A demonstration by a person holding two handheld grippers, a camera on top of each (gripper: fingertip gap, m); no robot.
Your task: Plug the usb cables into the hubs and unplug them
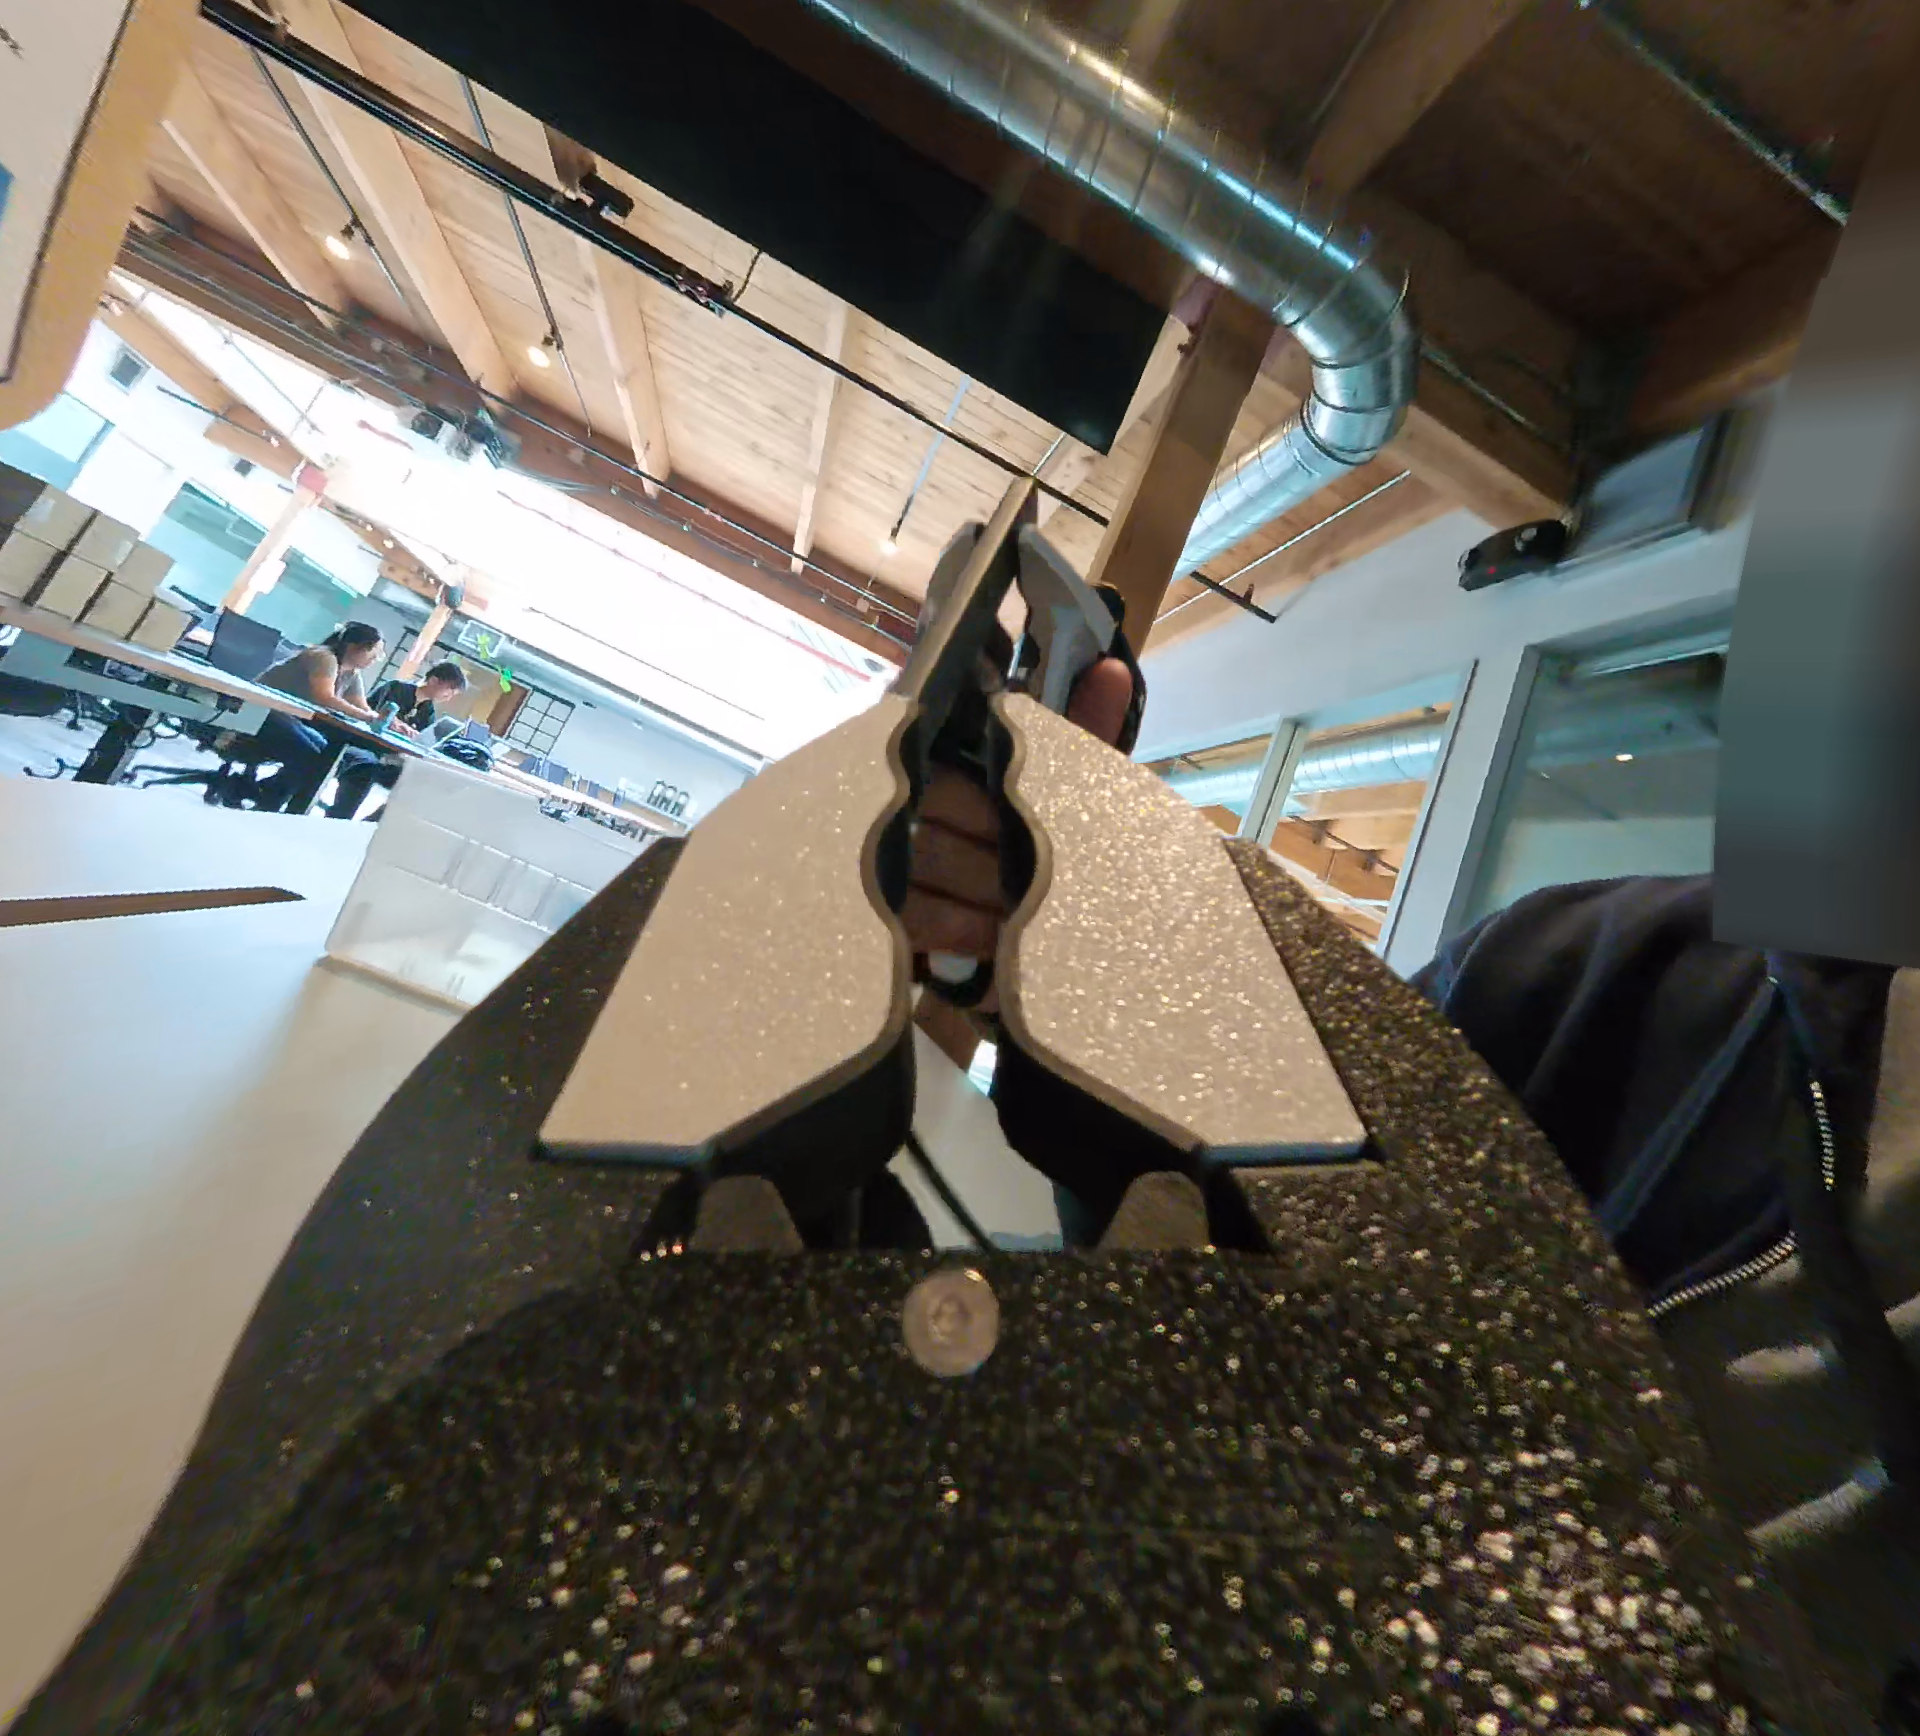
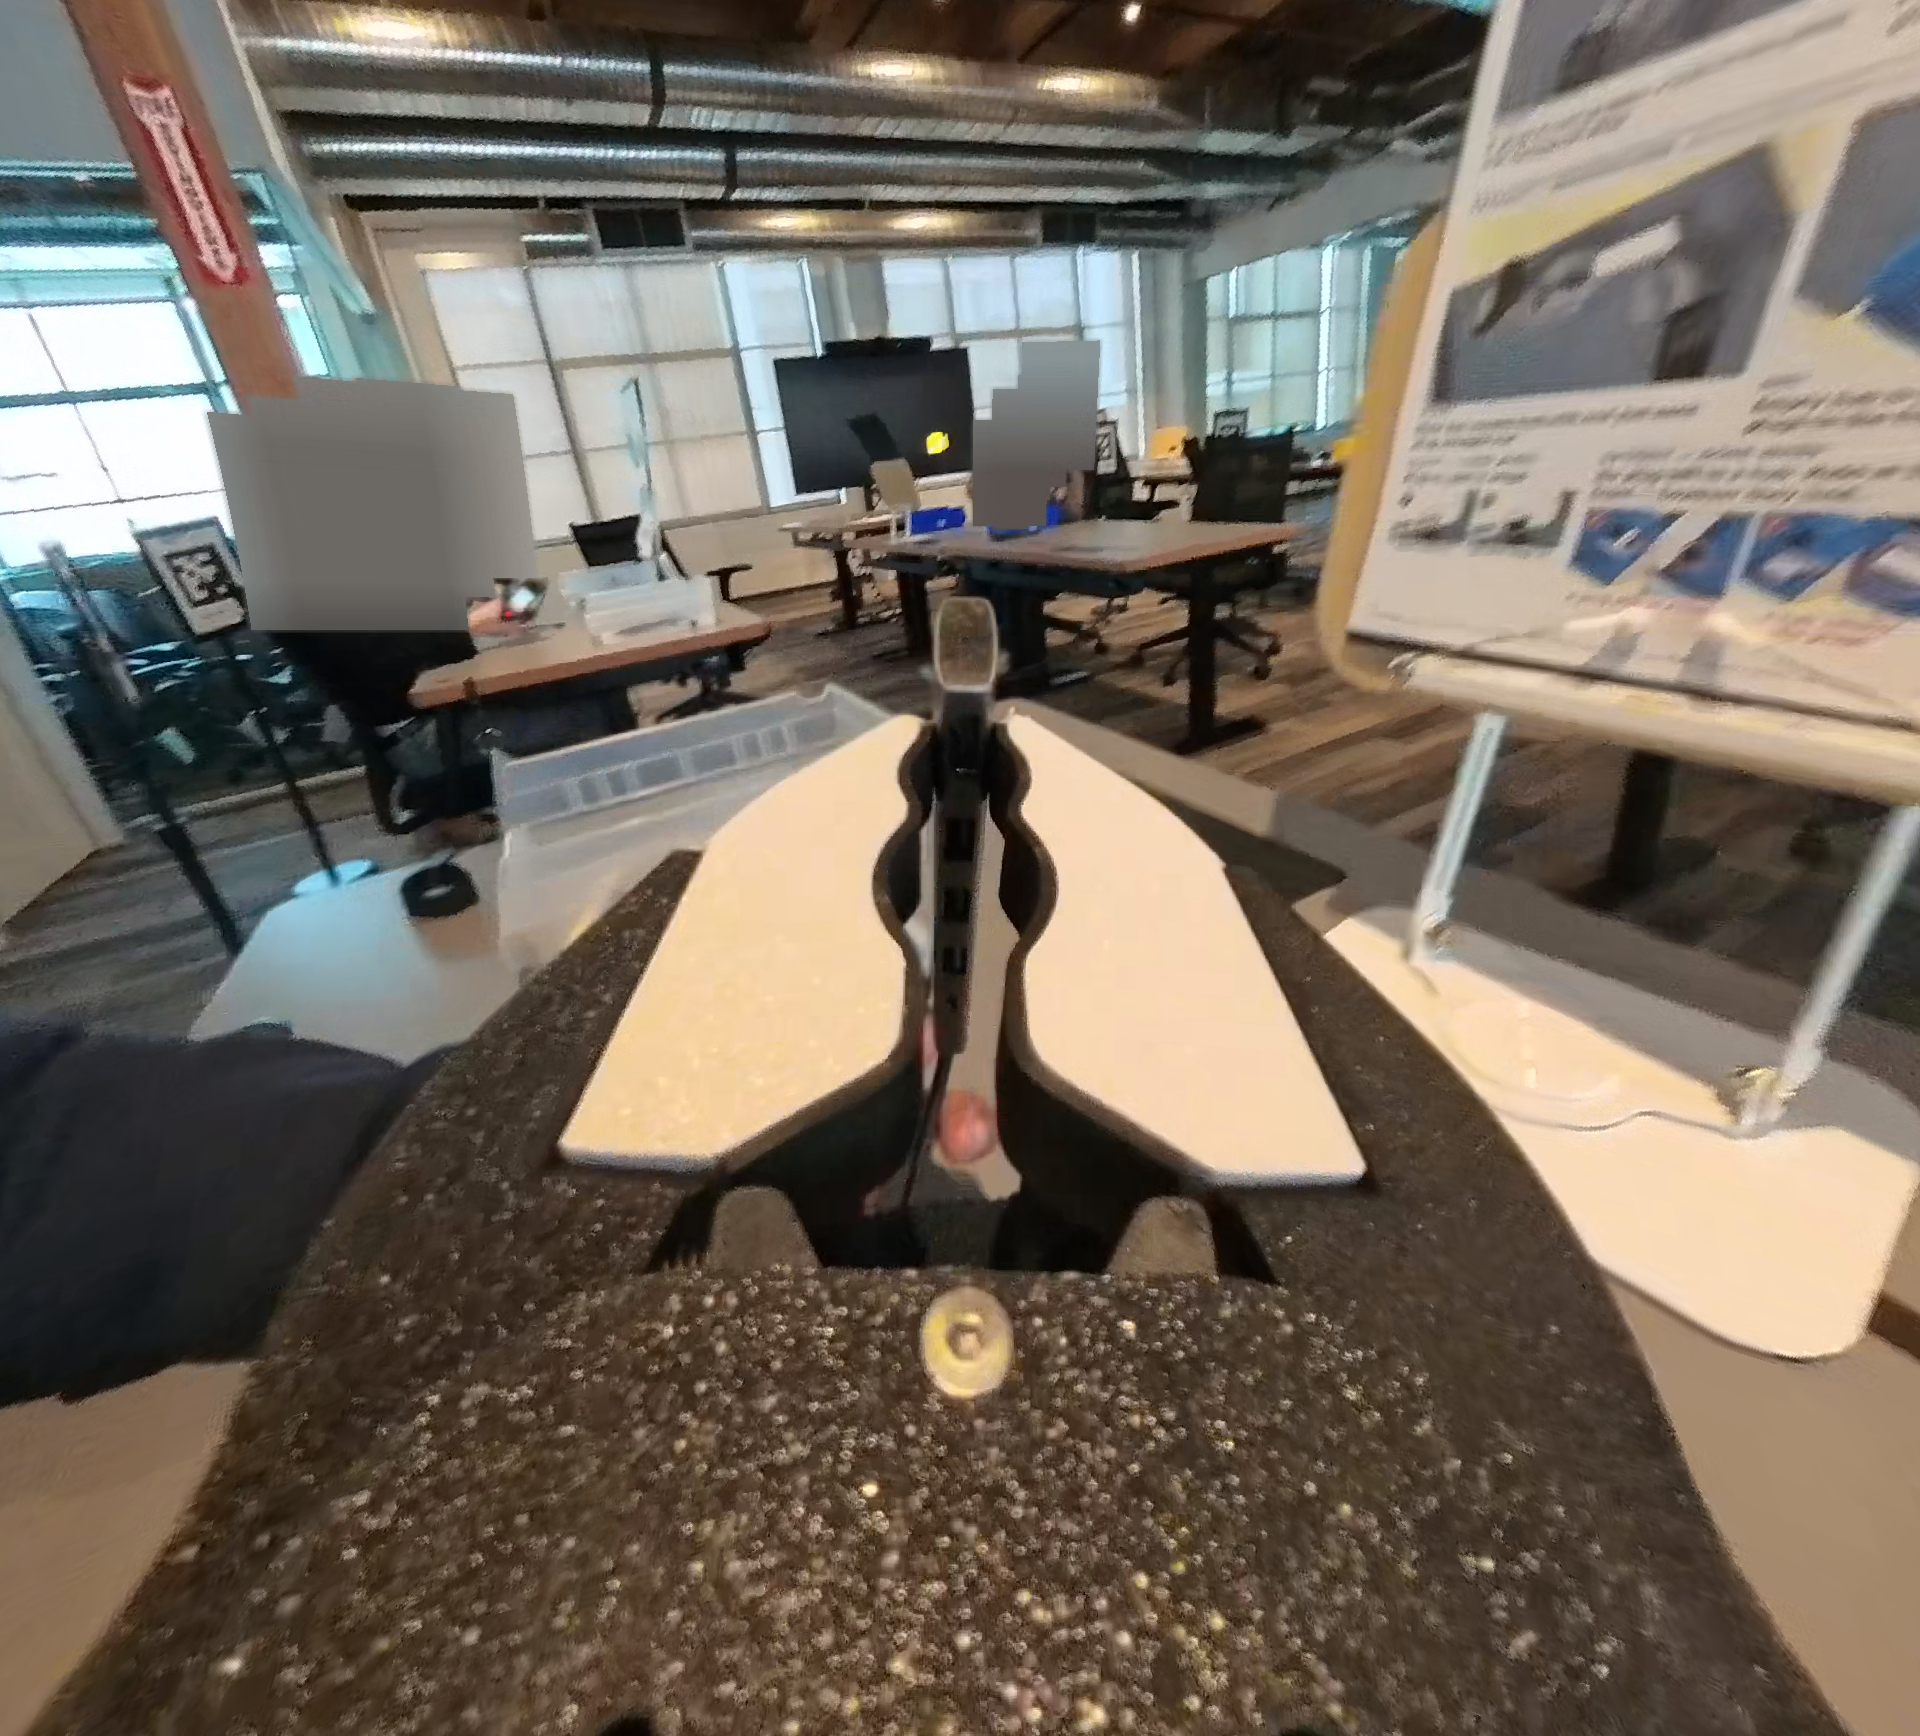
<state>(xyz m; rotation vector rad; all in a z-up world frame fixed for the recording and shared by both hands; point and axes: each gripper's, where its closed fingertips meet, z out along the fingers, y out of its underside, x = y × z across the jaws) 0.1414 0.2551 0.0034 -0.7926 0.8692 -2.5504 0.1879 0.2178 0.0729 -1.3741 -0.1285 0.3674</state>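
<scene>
- In the left wrist view, the left gripper (image 1: 954, 720), with pale speckled fingers, pinched something dark and narrow; only its edge showed in the slim gap, so whether it was a USB hub could not be told.
- Beyond those fingertips, the other gripper's silvery tips (image 1: 1023, 606) stood close, with part of a person's hand (image 1: 1101, 699) behind them, mostly hidden.
- A thin black cable (image 1: 935, 1187) ran below the fingers, its ends cut off.
- In the right wrist view, the right gripper (image 2: 964, 730) was clamped on a thin black USB hub (image 2: 958, 865) seen edge-on, ports facing up along its side.
- A silver metal USB plug (image 2: 964, 642) stuck out past the fingertips.
- A clear plastic bin (image 2: 665, 751) sat on the white table (image 2: 343, 959) behind; a blurred printed instruction board (image 2: 1662, 252) on a stand filled the right side.
</scene>
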